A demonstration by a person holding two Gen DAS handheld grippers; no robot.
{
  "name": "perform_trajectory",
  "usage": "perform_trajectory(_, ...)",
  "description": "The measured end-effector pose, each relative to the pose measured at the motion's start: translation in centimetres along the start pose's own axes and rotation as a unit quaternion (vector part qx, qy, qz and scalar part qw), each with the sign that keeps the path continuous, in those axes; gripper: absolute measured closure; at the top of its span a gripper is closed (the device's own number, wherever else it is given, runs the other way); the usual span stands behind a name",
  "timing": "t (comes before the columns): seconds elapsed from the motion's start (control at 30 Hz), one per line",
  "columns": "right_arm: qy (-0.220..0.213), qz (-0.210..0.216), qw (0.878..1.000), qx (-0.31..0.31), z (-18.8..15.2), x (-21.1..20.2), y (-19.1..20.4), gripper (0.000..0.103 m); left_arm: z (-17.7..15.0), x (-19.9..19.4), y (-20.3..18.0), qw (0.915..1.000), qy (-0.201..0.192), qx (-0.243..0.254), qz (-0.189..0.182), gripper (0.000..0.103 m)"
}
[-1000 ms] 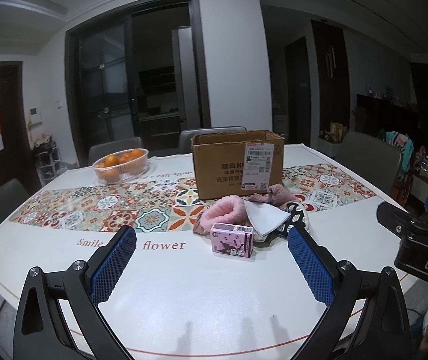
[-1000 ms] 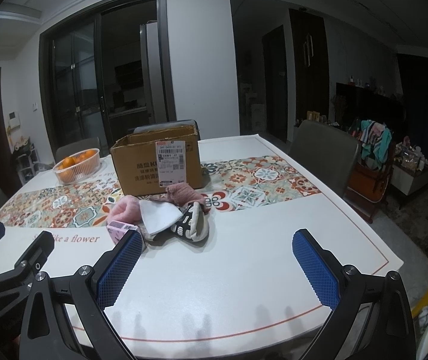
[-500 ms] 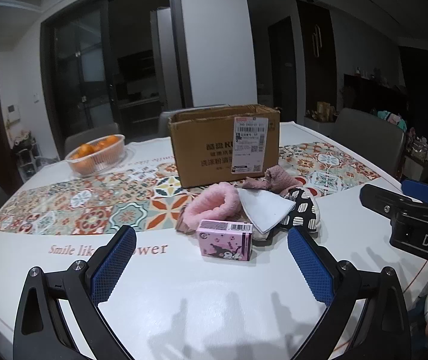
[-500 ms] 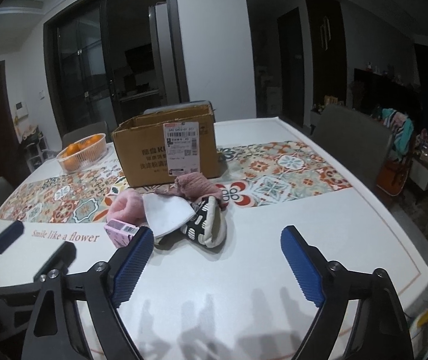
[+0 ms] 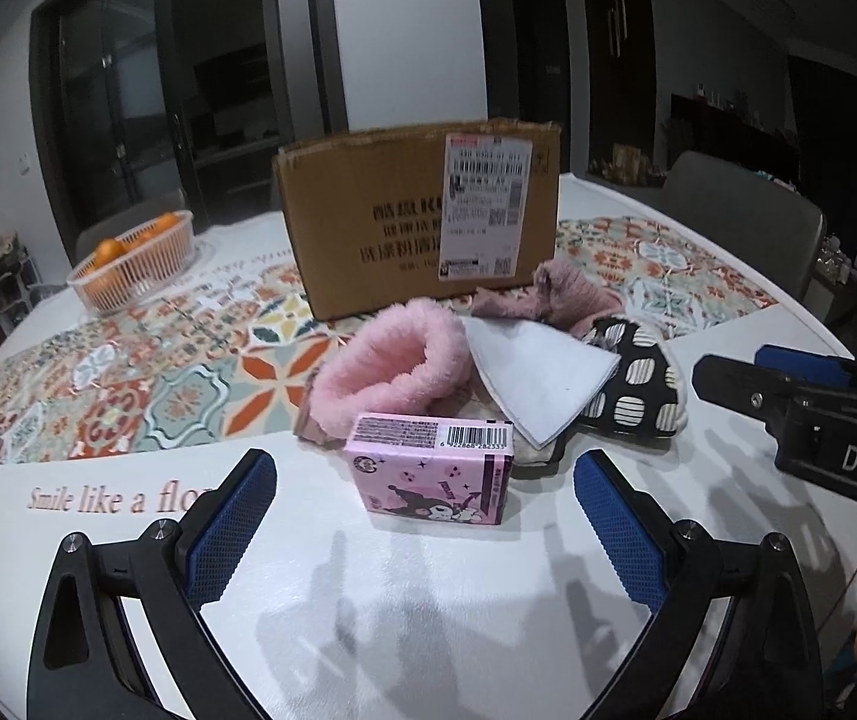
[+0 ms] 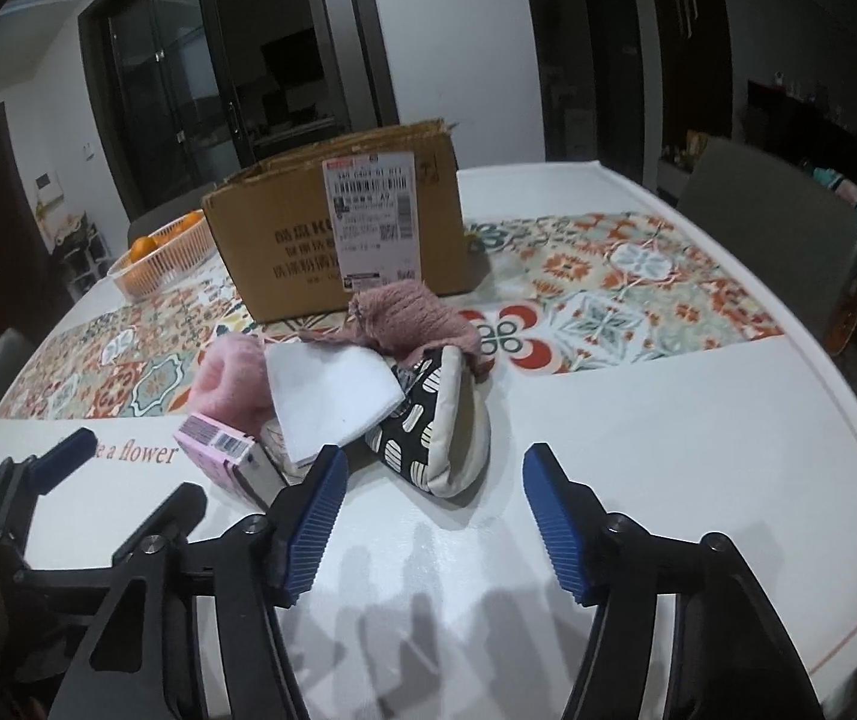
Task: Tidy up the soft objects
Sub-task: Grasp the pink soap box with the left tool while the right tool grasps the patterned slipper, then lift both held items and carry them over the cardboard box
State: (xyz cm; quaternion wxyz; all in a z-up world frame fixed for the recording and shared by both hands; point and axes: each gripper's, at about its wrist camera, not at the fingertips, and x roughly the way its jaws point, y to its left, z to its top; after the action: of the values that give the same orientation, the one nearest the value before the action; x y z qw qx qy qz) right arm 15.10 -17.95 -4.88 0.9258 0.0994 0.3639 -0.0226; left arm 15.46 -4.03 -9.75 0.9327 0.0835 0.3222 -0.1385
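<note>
White and wide, the bench point(image 5: 428, 600) fills the lower half of both views, with a band of patterned tiles point(image 5: 146, 384) printed across its middle and dark glass doors point(image 6: 188, 96) behind. At upper centre stands an open cardboard box point(image 5: 380, 228) with a shipping label on its front face, and at the left edge of the left view sits a basket of oranges point(image 5: 134, 264). Just in front of the box lies the heap of soft things: a fluffy pink slipper point(image 5: 392, 372) at centre, a mauve knitted piece point(image 6: 416, 318) against the box, a black pouch with pale ovals point(image 6: 428, 432) toward the right, and a white folded cloth point(image 5: 536, 384) laid over them. A small pink carton point(image 5: 434, 468) stands at the heap's near edge. The left gripper point(image 5: 425, 516) hovers low with jaws wide, the carton between them untouched; the right gripper point(image 6: 434, 516) has jaws wide and empty before the pouch.
</note>
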Motion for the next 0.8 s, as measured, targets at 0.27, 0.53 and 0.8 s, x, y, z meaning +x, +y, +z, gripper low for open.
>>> perform_trajectory(0.27, 0.026, 0.017, 0.999, 0.007, 0.8, 3.6, -0.3, 0.055, 0.5, 3.1, 0.3, 0.9994, 0.028, -0.007, -0.016, 0.005)
perform_trajectory(0.53, 0.055, 0.033, 0.998, 0.028, 0.8, 6.2, -0.9, 0.066, 0.3, 5.0, 0.2, 0.998, 0.055, -0.009, -0.031, 0.02)
perform_trajectory(0.8, 0.058, 0.045, 0.997, 0.023, 0.7, 6.2, -0.5, 0.085, 0.2, 4.9, 0.3, 0.9968, 0.066, -0.017, -0.042, 0.03)
